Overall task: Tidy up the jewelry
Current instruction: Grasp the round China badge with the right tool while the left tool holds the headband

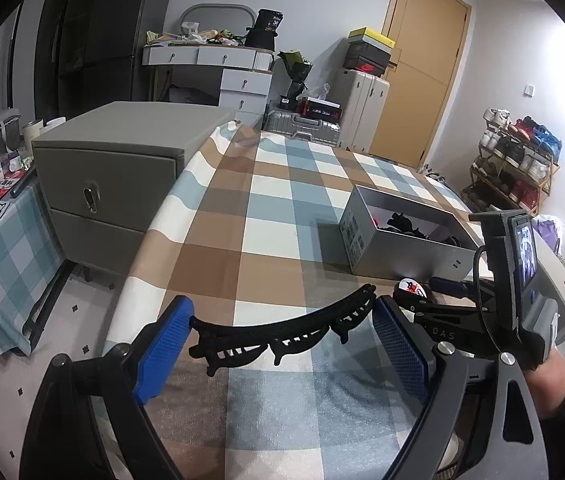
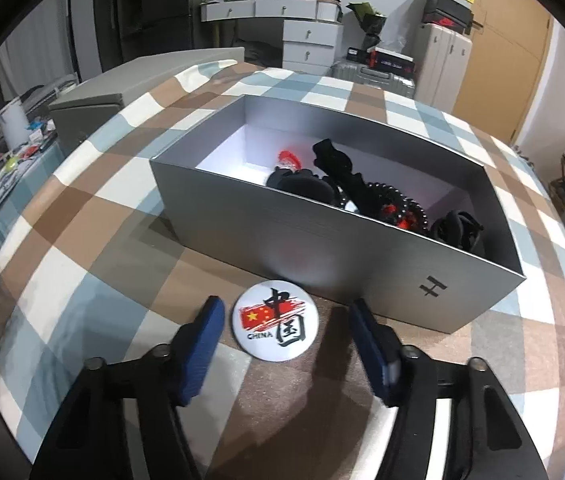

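On a checked tablecloth (image 2: 82, 216) beside the open silver box (image 2: 322, 236), the right gripper (image 2: 282, 330) straddles a round badge (image 2: 278, 320) without touching it, seemingly to pinch it, while the left gripper (image 1: 282, 330) clamps a black hair clip (image 1: 282, 330) endwise, apparently bound for the box.

Home bedroom, probably: dresser (image 1: 218, 60), shoe rack (image 1: 516, 164)

The round badge (image 1: 411, 289) is largely hidden behind the right gripper (image 1: 442, 300) in the left wrist view. The contents of the grey box (image 2: 322, 240) are partly screened by its near wall. The right gripper's pads (image 2: 202, 356) are blurred.
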`<state>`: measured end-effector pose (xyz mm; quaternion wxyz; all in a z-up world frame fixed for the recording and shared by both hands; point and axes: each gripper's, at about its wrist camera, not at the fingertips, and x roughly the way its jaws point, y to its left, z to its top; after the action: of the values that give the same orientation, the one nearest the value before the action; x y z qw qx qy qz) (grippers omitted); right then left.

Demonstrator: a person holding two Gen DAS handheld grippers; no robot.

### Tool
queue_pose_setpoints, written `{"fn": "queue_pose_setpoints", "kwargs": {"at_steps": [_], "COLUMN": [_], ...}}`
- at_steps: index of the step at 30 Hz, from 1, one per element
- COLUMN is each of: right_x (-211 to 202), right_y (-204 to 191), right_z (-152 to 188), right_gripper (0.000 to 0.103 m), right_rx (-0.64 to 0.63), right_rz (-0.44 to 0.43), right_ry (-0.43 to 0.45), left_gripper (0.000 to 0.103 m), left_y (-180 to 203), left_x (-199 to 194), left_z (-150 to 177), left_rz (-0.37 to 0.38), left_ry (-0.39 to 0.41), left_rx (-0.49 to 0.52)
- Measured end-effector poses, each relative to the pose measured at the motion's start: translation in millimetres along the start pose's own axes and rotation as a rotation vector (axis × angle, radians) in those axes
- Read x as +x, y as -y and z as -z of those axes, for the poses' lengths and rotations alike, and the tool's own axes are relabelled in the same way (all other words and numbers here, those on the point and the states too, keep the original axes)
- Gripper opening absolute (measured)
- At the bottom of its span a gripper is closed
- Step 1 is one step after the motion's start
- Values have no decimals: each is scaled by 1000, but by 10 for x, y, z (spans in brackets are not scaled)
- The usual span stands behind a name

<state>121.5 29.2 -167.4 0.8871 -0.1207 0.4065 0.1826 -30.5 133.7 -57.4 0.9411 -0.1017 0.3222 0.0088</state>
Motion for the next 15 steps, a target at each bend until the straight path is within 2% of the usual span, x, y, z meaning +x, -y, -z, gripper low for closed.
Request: {"fn": "queue_pose_setpoints", "kwargs": {"at_steps": [3,4,15], "right_x": [-7,-15,-16], "right_y": [-14,-31,-22], "right_z": [6,4,21], "right_gripper": [44,42,42], "right_rx": [-1,-11,1], "right_rz": [-37,-42,-77], "right_ry": [2,6,6], "left_gripper": [88,88,88], "left_y": [7,10,23], "left_x": [-3,-10,-67], "left_z": [-10,-7,-54], "left_rz": [7,11,5], "left_ry": [-1,-1,15], "left_rx": [2,0,5]}}
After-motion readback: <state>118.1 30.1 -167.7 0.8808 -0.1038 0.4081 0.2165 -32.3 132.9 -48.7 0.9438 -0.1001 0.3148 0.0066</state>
